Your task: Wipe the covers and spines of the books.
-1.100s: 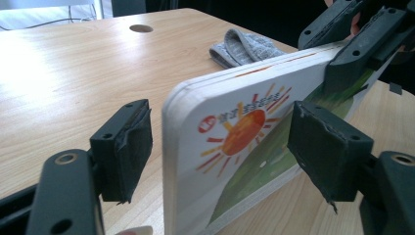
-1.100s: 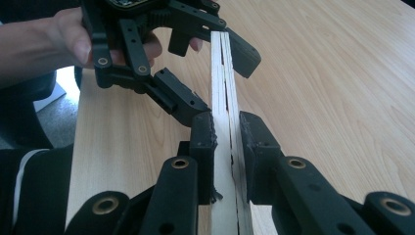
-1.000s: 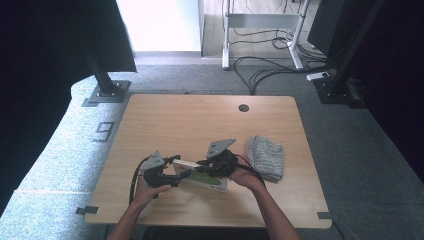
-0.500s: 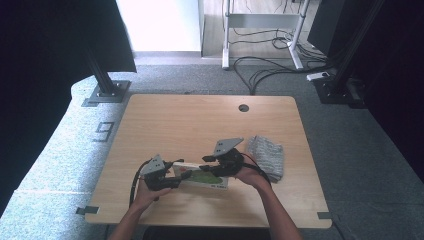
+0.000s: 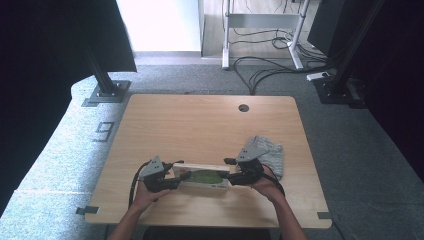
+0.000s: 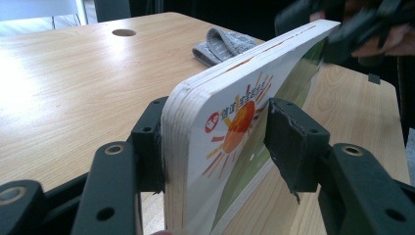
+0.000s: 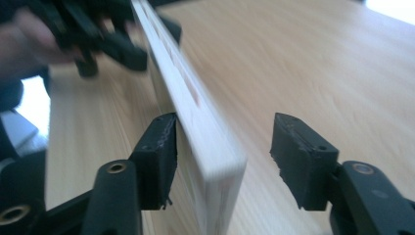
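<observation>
A board book (image 5: 202, 177) with a green cover and a sun picture stands on its long edge near the table's front edge. My left gripper (image 5: 172, 181) is shut on its left end; in the left gripper view both pads press the book (image 6: 235, 112) around my left gripper (image 6: 213, 142). My right gripper (image 5: 232, 177) straddles the right end. In the right gripper view my right gripper (image 7: 222, 156) is open: one pad touches the book (image 7: 195, 117), the other stands clear of it.
A folded grey cloth (image 5: 270, 152) lies just right of my right hand, and appears as the grey cloth (image 6: 220, 41) in the left gripper view. A round cable hole (image 5: 243, 107) sits near the table's far edge. Bare wood (image 5: 200, 130) stretches behind the book.
My right gripper has slid rightwards to the book's right end. The book has come down and levelled out near the front edge. The left gripper has kept its hold.
</observation>
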Demonstrator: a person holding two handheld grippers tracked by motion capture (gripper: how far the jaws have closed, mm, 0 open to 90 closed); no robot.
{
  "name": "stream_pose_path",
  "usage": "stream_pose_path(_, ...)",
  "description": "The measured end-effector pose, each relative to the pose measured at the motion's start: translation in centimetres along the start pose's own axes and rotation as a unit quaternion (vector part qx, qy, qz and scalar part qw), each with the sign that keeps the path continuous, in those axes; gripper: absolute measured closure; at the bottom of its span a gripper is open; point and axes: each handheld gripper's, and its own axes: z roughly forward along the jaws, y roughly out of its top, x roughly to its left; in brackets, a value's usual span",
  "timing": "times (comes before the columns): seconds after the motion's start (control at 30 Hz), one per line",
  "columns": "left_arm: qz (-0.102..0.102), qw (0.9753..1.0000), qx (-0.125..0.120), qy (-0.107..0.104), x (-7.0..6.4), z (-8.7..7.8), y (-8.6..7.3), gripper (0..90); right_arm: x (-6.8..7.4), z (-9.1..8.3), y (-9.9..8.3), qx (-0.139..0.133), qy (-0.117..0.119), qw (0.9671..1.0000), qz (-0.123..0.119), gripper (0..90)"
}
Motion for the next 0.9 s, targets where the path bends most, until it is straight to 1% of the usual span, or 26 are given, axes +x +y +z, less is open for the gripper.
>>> stream_pose_path(0.1, -0.001, 1.0000, 0.000, -0.002, 0.0, 0.0, 0.0, 45.3, 0.1, 0.6, -1.0, 0.016, 0.002, 0.9998, 0.006, 49.2)
stream_pose_path(0.17, -0.001, 1.0000, 0.001, -0.003, 0.0, 0.0, 0.0, 45.4, 0.1, 1.0, -1.3, 0.024, -0.001, 0.9997, 0.009, 52.1)
stream_pose_path(0.2, -0.001, 1.0000, 0.003, -0.004, 0.0, 0.0, 0.0, 45.6, 0.0, 1.2, -1.5, 0.025, -0.006, 0.9996, 0.013, 54.7)
stream_pose_path(0.23, 0.000, 1.0000, 0.004, -0.004, 0.0, 0.0, -0.1, 45.6, -0.1, 1.3, -1.6, 0.026, -0.017, 0.9993, 0.022, 56.1)
stream_pose_path(0.27, 0.000, 1.0000, 0.004, -0.005, 0.0, 0.0, -0.1, 45.6, -0.3, 1.4, -1.8, 0.023, -0.022, 0.9990, 0.030, 56.0)
stream_pose_path(0.3, -0.001, 1.0000, 0.003, -0.006, 0.0, 0.0, -0.1, 45.7, -0.5, 1.5, -1.9, 0.017, -0.018, 0.9990, 0.036, 56.0)
stream_pose_path(0.33, -0.001, 1.0000, 0.004, -0.006, 0.0, 0.0, -0.1, 45.7, -0.6, 1.6, -1.9, 0.013, -0.016, 0.9990, 0.040, 55.9)
stream_pose_path(0.43, -0.002, 0.9999, 0.002, -0.011, 0.0, -0.1, -0.2, 45.8, -0.6, 1.7, -1.9, 0.008, -0.019, 0.9992, 0.036, 55.3)
stream_pose_path(0.5, -0.001, 0.9999, 0.003, -0.013, 0.0, -0.2, -0.2, 46.3, -0.7, 1.9, -1.9, 0.002, -0.019, 0.9990, 0.039, 54.4)
stream_pose_path(0.6, 0.001, 0.9999, 0.004, -0.014, 0.0, -0.2, -0.2, 46.9, -1.0, 2.3, -1.7, -0.004, -0.023, 0.9988, 0.042, 52.2)
stream_pose_path(0.7, 0.001, 0.9998, 0.007, -0.016, 0.0, -0.3, -0.2, 48.3, -1.4, 2.8, -1.5, -0.003, -0.025, 0.9987, 0.045, 48.4)
stream_pose_path(0.77, 0.004, 0.9999, 0.003, -0.016, -0.1, -0.3, -0.2, 49.5, -1.7, 3.3, -1.2, -0.005, -0.028, 0.9986, 0.044, 46.0)
stream_pose_path(0.83, 0.006, 0.9999, -0.004, -0.015, -0.3, -0.4, -0.1, 51.6, -1.9, 3.7, -0.9, -0.006, -0.027, 0.9988, 0.041, 44.2)
stream_pose_path(0.9, 0.010, 0.9999, -0.005, -0.008, -0.5, -0.5, 0.0, 53.1, -2.0, 4.1, -0.5, -0.004, -0.030, 0.9989, 0.036, 43.2)
